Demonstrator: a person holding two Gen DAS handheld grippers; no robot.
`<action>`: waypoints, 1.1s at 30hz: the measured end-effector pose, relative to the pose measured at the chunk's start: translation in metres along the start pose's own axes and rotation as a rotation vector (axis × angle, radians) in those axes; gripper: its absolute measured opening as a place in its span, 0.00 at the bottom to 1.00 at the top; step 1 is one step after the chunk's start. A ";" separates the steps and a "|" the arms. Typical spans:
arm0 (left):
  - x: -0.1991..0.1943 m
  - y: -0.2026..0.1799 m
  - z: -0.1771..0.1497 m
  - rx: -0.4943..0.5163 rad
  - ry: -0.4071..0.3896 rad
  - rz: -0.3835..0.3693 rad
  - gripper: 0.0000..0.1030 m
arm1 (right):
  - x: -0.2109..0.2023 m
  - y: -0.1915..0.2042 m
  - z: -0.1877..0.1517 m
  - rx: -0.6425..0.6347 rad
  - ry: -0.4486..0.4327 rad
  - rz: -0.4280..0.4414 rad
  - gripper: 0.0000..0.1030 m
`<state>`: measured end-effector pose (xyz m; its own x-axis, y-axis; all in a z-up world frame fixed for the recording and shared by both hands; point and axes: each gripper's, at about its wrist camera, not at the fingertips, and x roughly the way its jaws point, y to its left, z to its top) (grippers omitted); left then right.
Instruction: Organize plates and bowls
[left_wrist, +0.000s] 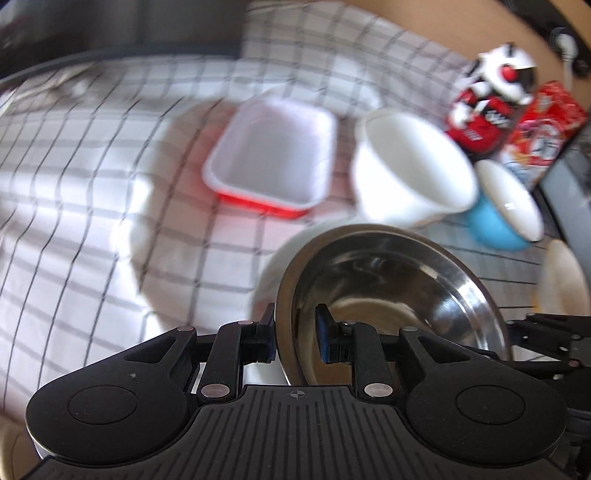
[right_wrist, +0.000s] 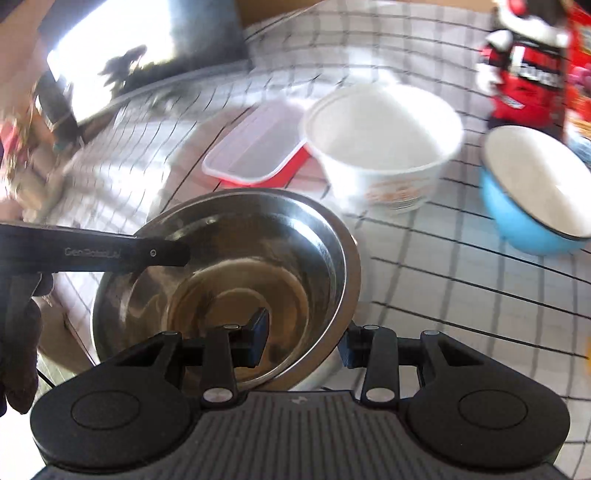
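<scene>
Gripping opposite sides of one steel bowl (right_wrist: 229, 280), both tools hold it above the checked cloth (left_wrist: 92, 206) that covers the bench. The left hand-held gripper (left_wrist: 295, 341) has its pads on either side of the bowl's rim, one outside the wall and one inside, and seems clamped on it. The right hand-held gripper (right_wrist: 304, 341) straddles the rim on the other side, one finger inside the bowl and one outside; its pads look pressed to the wall, though blur makes the contact hard to confirm. In the right wrist view the left tool's dark arm reaches over the far rim. Beyond the steel bowl stand a red tray with a white inside (left_wrist: 271, 160), a tall white bowl (right_wrist: 384, 147) just beside it, and a blue bowl (right_wrist: 535, 192) further right. A red and black toy figure (left_wrist: 487, 99) stands behind them.
</scene>
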<state>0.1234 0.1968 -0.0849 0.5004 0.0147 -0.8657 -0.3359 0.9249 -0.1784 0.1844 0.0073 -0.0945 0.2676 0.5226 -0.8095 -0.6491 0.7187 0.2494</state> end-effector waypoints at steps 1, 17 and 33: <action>0.001 0.005 -0.003 -0.006 0.000 0.011 0.22 | 0.004 0.003 0.000 -0.013 0.007 -0.004 0.37; -0.031 0.023 0.002 -0.023 -0.164 0.003 0.27 | -0.015 -0.005 0.006 -0.062 -0.123 -0.046 0.63; 0.012 0.024 -0.005 0.020 -0.027 0.007 0.34 | 0.017 -0.018 0.002 0.057 -0.039 -0.037 0.63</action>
<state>0.1173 0.2174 -0.1015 0.5195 0.0307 -0.8539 -0.3234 0.9321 -0.1633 0.2021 0.0041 -0.1121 0.3188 0.5117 -0.7978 -0.5966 0.7624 0.2506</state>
